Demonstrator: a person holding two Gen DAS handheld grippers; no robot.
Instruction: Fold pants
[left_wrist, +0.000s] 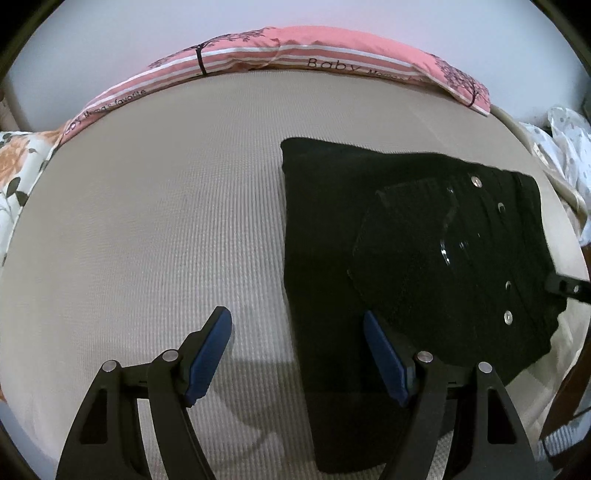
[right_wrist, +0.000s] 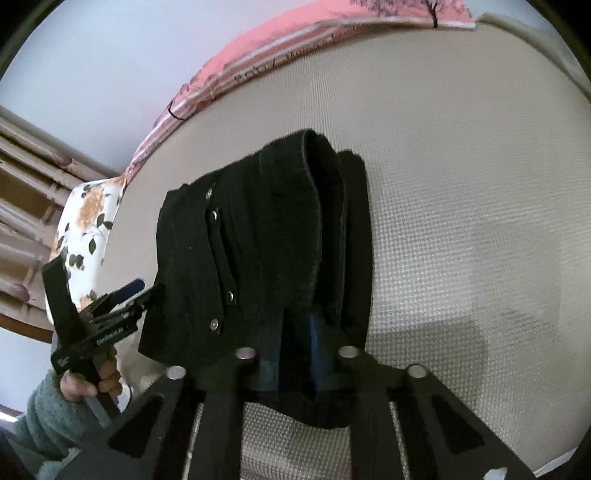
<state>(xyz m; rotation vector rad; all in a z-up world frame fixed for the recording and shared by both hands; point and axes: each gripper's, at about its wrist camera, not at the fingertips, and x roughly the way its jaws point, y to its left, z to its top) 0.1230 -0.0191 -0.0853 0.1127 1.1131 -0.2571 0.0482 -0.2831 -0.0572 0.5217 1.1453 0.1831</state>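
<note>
The pink striped pillow reads "Baby" and, further along its edge, "Mama's favorite"

Both views are taken steeply downward, close over the bed; the black pants and pink pillow are shared.

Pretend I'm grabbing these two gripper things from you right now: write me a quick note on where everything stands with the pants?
Left gripper: open, holding nothing, hovering over the near left edge of the black pants.
Right gripper: shut on the near edge of the pants, pads pinching the fabric.
Pants: lying on the beige mattress, already folded into a compact stack of several layers, snaps facing up. The pink striped pillow lies along the far edge, clear of them.
Done: the main folds, by the look of it.
Left: probably release the right grip, and perhaps tidy the stack.
</note>
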